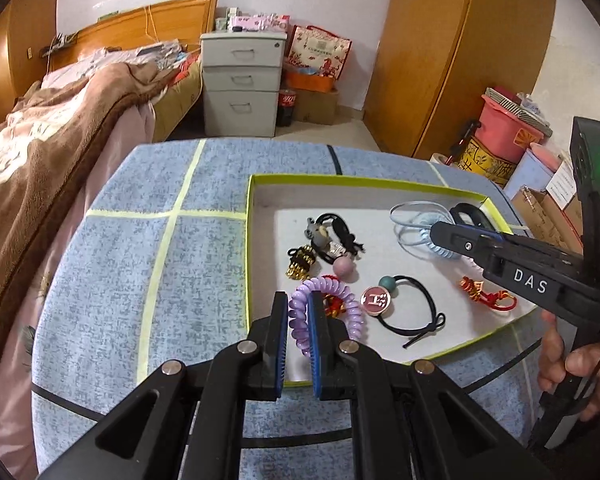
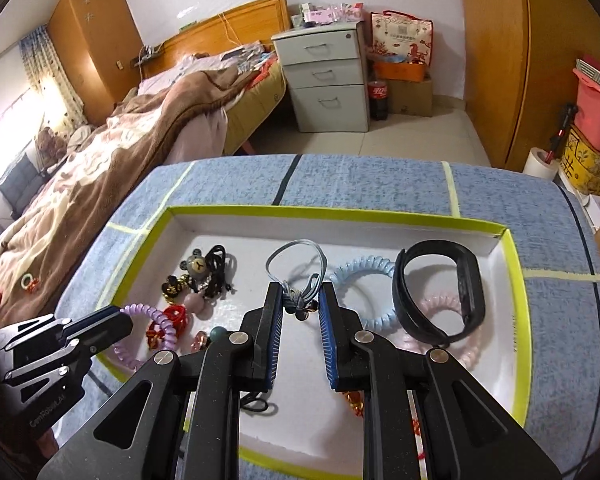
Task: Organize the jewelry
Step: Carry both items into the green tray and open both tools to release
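L tool (image 1: 299, 312) clamps purple coil tie (image 1: 327, 312) at tray (image 1: 340, 179) lower-left rim. R tool (image 2: 300, 304) narrow, gripping grey-blue tie (image 2: 296, 276). Tray centre bare; red charm (image 2: 354, 400) partly hidden.

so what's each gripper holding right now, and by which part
The left gripper pinches the purple coil hair tie across one side of its loop. The right gripper grips the grey-blue cord hair tie at its knot.

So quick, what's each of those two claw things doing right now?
Left gripper: shut on the purple spiral hair tie.
Right gripper: shut on the knot of the grey-blue hair tie.
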The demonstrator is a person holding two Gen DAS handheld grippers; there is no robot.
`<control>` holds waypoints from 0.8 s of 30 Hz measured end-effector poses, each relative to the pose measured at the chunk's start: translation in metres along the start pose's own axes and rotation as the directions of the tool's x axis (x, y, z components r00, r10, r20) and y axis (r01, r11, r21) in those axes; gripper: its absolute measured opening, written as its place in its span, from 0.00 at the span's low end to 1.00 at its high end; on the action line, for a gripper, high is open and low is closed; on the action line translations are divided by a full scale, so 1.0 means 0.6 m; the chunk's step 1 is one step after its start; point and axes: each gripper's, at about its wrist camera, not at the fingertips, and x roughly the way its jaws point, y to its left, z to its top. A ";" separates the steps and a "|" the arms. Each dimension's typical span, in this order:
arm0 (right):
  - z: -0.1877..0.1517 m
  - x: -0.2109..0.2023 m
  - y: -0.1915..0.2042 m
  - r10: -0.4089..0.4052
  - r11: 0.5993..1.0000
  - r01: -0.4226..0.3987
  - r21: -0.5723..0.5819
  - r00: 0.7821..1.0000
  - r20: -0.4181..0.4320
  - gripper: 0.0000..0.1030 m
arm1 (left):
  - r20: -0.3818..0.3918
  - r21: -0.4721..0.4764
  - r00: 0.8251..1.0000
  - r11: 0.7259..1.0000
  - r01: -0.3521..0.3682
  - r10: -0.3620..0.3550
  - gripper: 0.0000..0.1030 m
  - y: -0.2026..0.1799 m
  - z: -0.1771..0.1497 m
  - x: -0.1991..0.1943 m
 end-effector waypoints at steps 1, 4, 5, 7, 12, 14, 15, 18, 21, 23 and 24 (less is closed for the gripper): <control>0.000 0.004 0.000 -0.001 1.000 0.001 0.000 1.000 -0.004 0.18 | -0.007 -0.007 1.000 1.000 0.004 -0.004 0.10 0.002 -0.001 0.003; 0.000 0.013 -0.003 -0.004 1.000 0.004 0.007 1.000 -0.020 0.18 | -0.004 0.012 1.000 1.000 -0.014 0.014 0.10 -0.003 -0.005 0.004; 0.000 0.015 -0.004 -0.002 1.000 0.002 0.006 1.000 -0.024 0.18 | -0.010 0.015 1.000 1.000 -0.011 0.012 0.10 -0.005 -0.005 0.006; -0.001 0.018 -0.002 -0.001 1.000 0.001 -0.005 1.000 -0.027 0.18 | -0.020 0.000 1.000 1.000 0.008 -0.008 0.10 -0.003 -0.007 0.010; 0.000 0.020 0.003 -0.026 0.999 0.026 -0.027 0.999 -0.021 0.19 | -0.023 0.010 1.000 1.000 -0.018 0.019 0.11 -0.006 -0.010 0.012; -0.001 0.021 0.004 -0.035 0.999 0.034 -0.035 0.999 -0.019 0.19 | -0.020 0.008 1.000 1.000 -0.017 0.017 0.11 -0.006 -0.009 0.011; -0.001 0.021 0.006 -0.038 0.999 0.037 -0.039 0.999 -0.018 0.19 | -0.021 0.008 1.000 1.000 -0.015 0.016 0.12 -0.006 -0.009 0.011; -0.002 0.022 0.008 -0.047 0.998 0.046 -0.051 0.999 -0.016 0.20 | -0.020 0.012 1.000 1.000 -0.008 0.008 0.17 -0.009 -0.009 0.010; -0.003 0.020 0.010 -0.055 0.997 0.054 -0.055 0.998 -0.011 0.27 | -0.021 0.020 1.000 1.000 -0.006 0.007 0.23 -0.012 -0.010 0.009; -0.003 0.018 0.008 -0.053 0.997 0.053 -0.049 0.999 -0.007 0.36 | -0.020 0.022 1.000 1.000 0.001 -0.001 0.27 -0.015 -0.010 0.007; -0.003 0.017 0.007 -0.051 0.998 0.051 -0.046 0.999 -0.003 0.36 | -0.018 0.024 1.000 1.000 0.002 -0.001 0.28 -0.017 -0.010 0.007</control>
